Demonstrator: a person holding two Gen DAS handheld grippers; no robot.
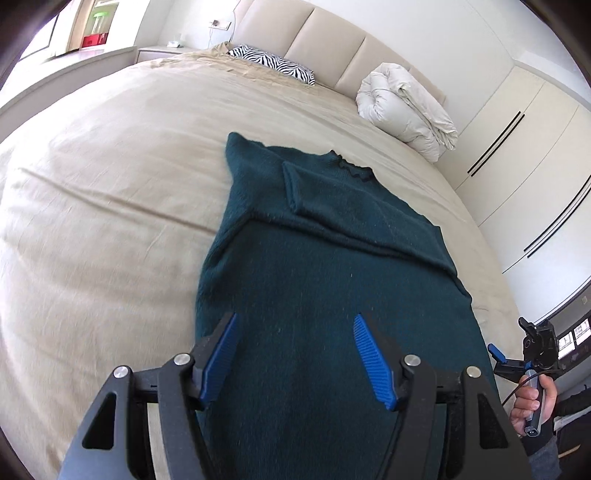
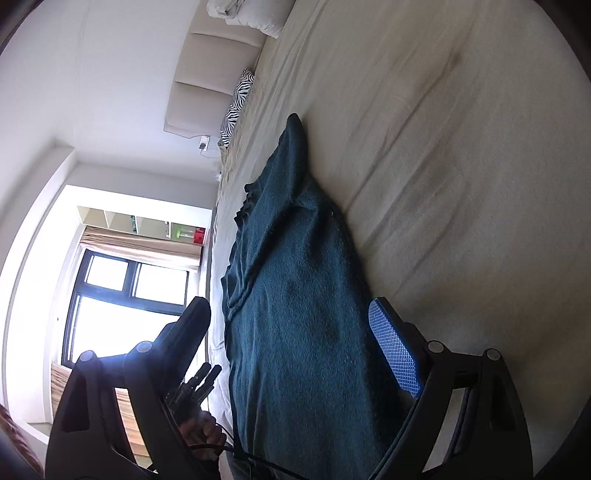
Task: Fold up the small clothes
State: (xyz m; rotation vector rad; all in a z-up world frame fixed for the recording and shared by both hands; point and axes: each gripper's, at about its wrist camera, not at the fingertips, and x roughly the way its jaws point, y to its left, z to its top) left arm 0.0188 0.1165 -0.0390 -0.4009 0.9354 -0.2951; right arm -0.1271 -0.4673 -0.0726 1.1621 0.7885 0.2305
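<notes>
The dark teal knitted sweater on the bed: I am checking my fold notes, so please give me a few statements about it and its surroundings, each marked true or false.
1. The dark teal knitted sweater lies on the beige bed sheet. True.
2. A sleeve is folded across the sweater's body. True.
3. The left gripper is clamped on the sweater's hem. False: its blue fingers stand apart above the knit, with nothing pinched.
4. A zebra-striped pillow lies near the padded headboard. True.
5. The rolled white duvet lies on top of the sweater. False: it lies apart, by the headboard.
6. The right gripper holds a sleeve. False: it is open and empty.
</notes>
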